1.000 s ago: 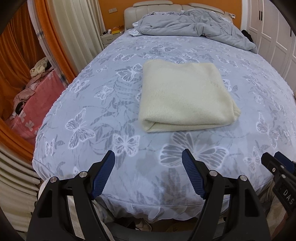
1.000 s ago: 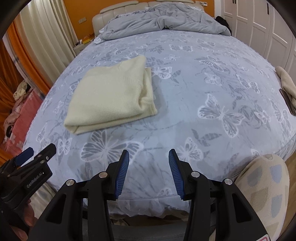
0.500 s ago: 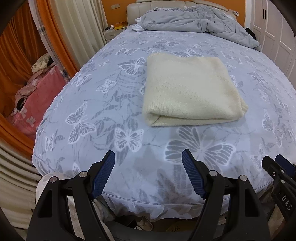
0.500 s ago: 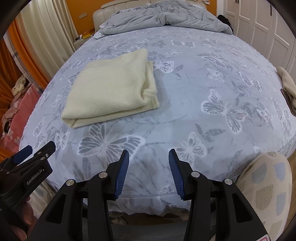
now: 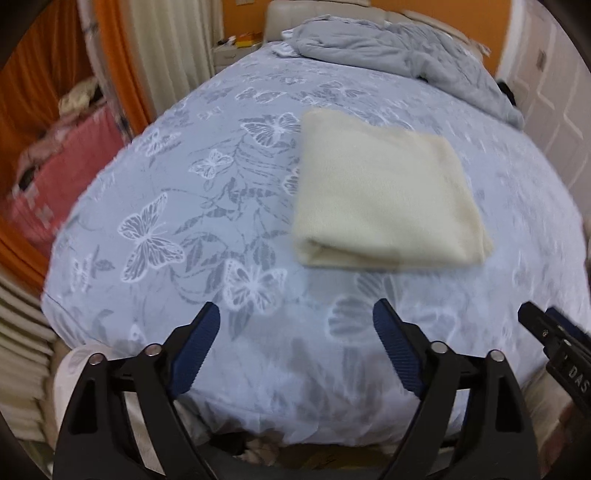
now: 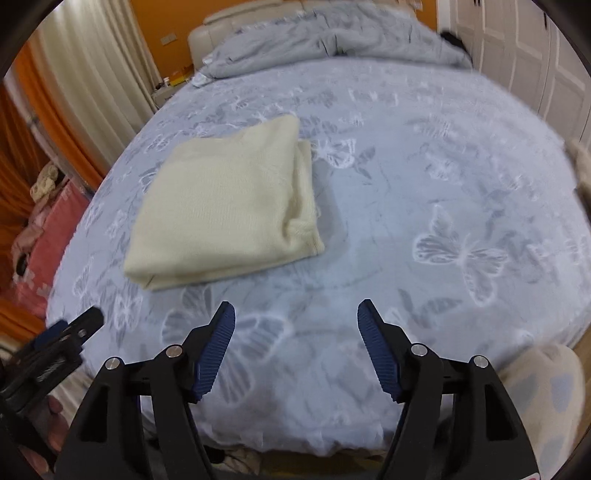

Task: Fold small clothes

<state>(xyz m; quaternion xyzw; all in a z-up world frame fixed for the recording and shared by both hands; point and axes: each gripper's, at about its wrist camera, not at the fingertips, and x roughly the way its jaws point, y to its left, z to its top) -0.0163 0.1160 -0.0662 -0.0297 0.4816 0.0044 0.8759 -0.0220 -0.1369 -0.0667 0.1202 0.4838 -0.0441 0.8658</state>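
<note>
Knitwear, a cream-yellow garment folded into a thick rectangle [image 5: 384,192], lies flat on the bed with the pale blue butterfly-print sheet [image 5: 177,206], towards the foot half of the mattress and left of its middle as the right wrist camera sees it [image 6: 225,206]. Its rounded fold faces the foot edge of the bed; the stacked open edges lie along the garment's right side.

Both grippers hover over the foot edge of the bed, apart from the garment and touching nothing. The left gripper [image 5: 295,325], black-framed with ribbed blue pads, has just been opening and its jaws now stand wide, with only sheet visible between them; the garment sits beyond them and a little to the right. The right gripper [image 6: 295,325] has likewise just been opening and stands spread, empty, with the garment beyond it to the left. Each gripper's tip shows at the edge of the other's view.

At the head of the bed a crumpled grey duvet [image 6: 332,40] is heaped against a pale padded headboard [image 5: 280,11]. Beside the bed, on the garment's side, a pink patterned cloth [image 5: 70,173] lies in front of orange curtains [image 5: 44,74]. On the bed's other side stand white panelled wardrobe doors [image 6: 546,62]. Both views are motion-blurred.
</note>
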